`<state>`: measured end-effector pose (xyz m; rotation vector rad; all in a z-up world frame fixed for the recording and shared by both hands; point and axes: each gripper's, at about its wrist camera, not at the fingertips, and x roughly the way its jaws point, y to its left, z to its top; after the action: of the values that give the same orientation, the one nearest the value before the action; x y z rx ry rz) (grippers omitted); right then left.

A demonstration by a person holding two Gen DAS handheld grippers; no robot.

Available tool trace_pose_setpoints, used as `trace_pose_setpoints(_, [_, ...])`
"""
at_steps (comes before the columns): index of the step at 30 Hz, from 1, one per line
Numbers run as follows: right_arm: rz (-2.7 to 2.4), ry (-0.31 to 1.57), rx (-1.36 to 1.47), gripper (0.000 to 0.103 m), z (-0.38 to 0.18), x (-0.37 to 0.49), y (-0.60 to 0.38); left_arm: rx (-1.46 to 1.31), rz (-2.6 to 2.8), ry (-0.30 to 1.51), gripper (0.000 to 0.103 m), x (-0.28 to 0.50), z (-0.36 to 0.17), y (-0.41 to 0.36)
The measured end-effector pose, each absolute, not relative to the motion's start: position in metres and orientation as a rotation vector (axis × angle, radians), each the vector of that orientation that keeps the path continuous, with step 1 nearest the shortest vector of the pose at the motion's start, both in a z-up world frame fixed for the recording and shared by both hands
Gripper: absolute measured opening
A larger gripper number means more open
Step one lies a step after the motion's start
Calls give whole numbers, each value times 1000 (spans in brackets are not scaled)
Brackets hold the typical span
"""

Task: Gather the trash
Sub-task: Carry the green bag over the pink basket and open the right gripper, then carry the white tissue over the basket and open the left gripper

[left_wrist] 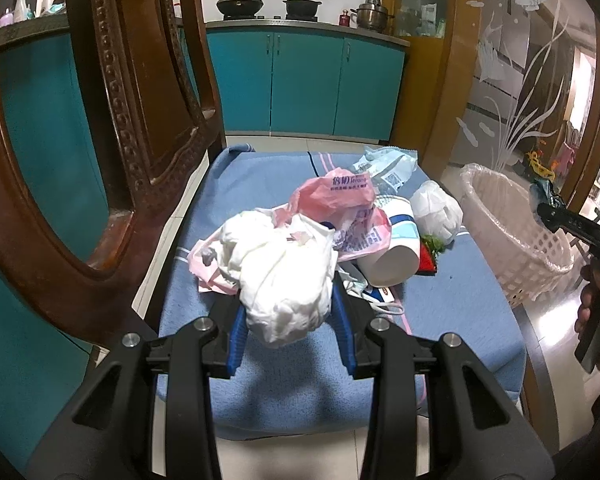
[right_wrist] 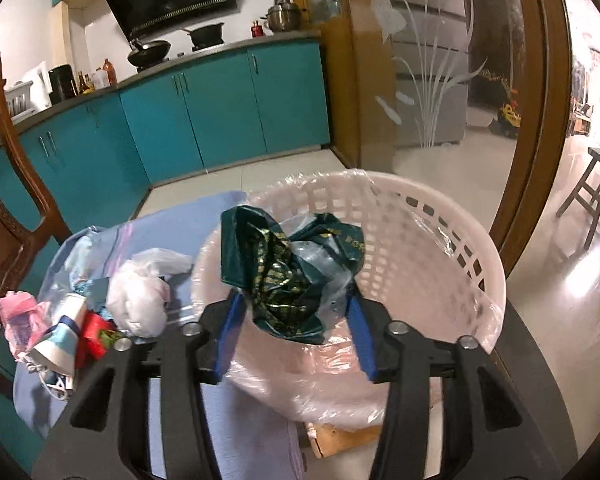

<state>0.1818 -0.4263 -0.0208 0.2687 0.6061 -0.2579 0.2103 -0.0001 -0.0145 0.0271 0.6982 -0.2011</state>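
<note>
My left gripper [left_wrist: 288, 316] is shut on a crumpled white paper wad [left_wrist: 284, 276], held just above the blue cloth [left_wrist: 268, 392] on the table. Behind it lie a pink plastic wrapper [left_wrist: 340, 196], a white paper cup [left_wrist: 392, 256], a red packet [left_wrist: 428, 260] and a white plastic bag [left_wrist: 436, 208]. My right gripper [right_wrist: 292, 312] is shut on a dark green wrapper with clear plastic [right_wrist: 288, 272], held over the white lined trash basket [right_wrist: 440, 248]. The basket also shows at the right in the left wrist view [left_wrist: 512, 240].
A carved wooden chair back [left_wrist: 112, 128] stands close on the left. Teal kitchen cabinets [left_wrist: 308, 80] lie beyond. A frosted glass door [right_wrist: 440, 80] stands behind the basket. More trash lies left of the basket in the right wrist view [right_wrist: 140, 300].
</note>
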Motion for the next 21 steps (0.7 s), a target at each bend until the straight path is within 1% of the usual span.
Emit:
trace_pose_setpoints(1, [-258, 609, 267, 72, -21, 184, -426, 30, -201, 697, 38, 210, -15, 0])
trace_pose_setpoints(2, [-270, 605, 265, 80, -20, 183, -425, 34, -201, 698, 38, 209, -15, -1])
trace_pose_setpoints(5, [-276, 553, 297, 92, -4, 172, -428, 51, -207, 695, 38, 207, -14, -3])
trace_pose_setpoints(8, [-264, 470, 353, 96, 17, 151, -433, 46, -235, 698, 37, 204, -11, -9])
trace_pose_setpoints(11, [-261, 378, 416, 100, 33, 123, -438, 71, -280, 682, 37, 199, -2, -31])
trace_pose_setpoints(13, [-260, 337, 446, 100, 40, 110, -444, 95, -315, 675, 37, 198, 2, -50])
trace_pose_setpoints(16, [-276, 310, 439, 100, 47, 103, -448, 98, -401, 683, 36, 204, 9, -94])
trace_pose_setpoints(21, [-310, 297, 472, 100, 45, 96, -465, 149, -551, 700, 37, 231, 17, -200])
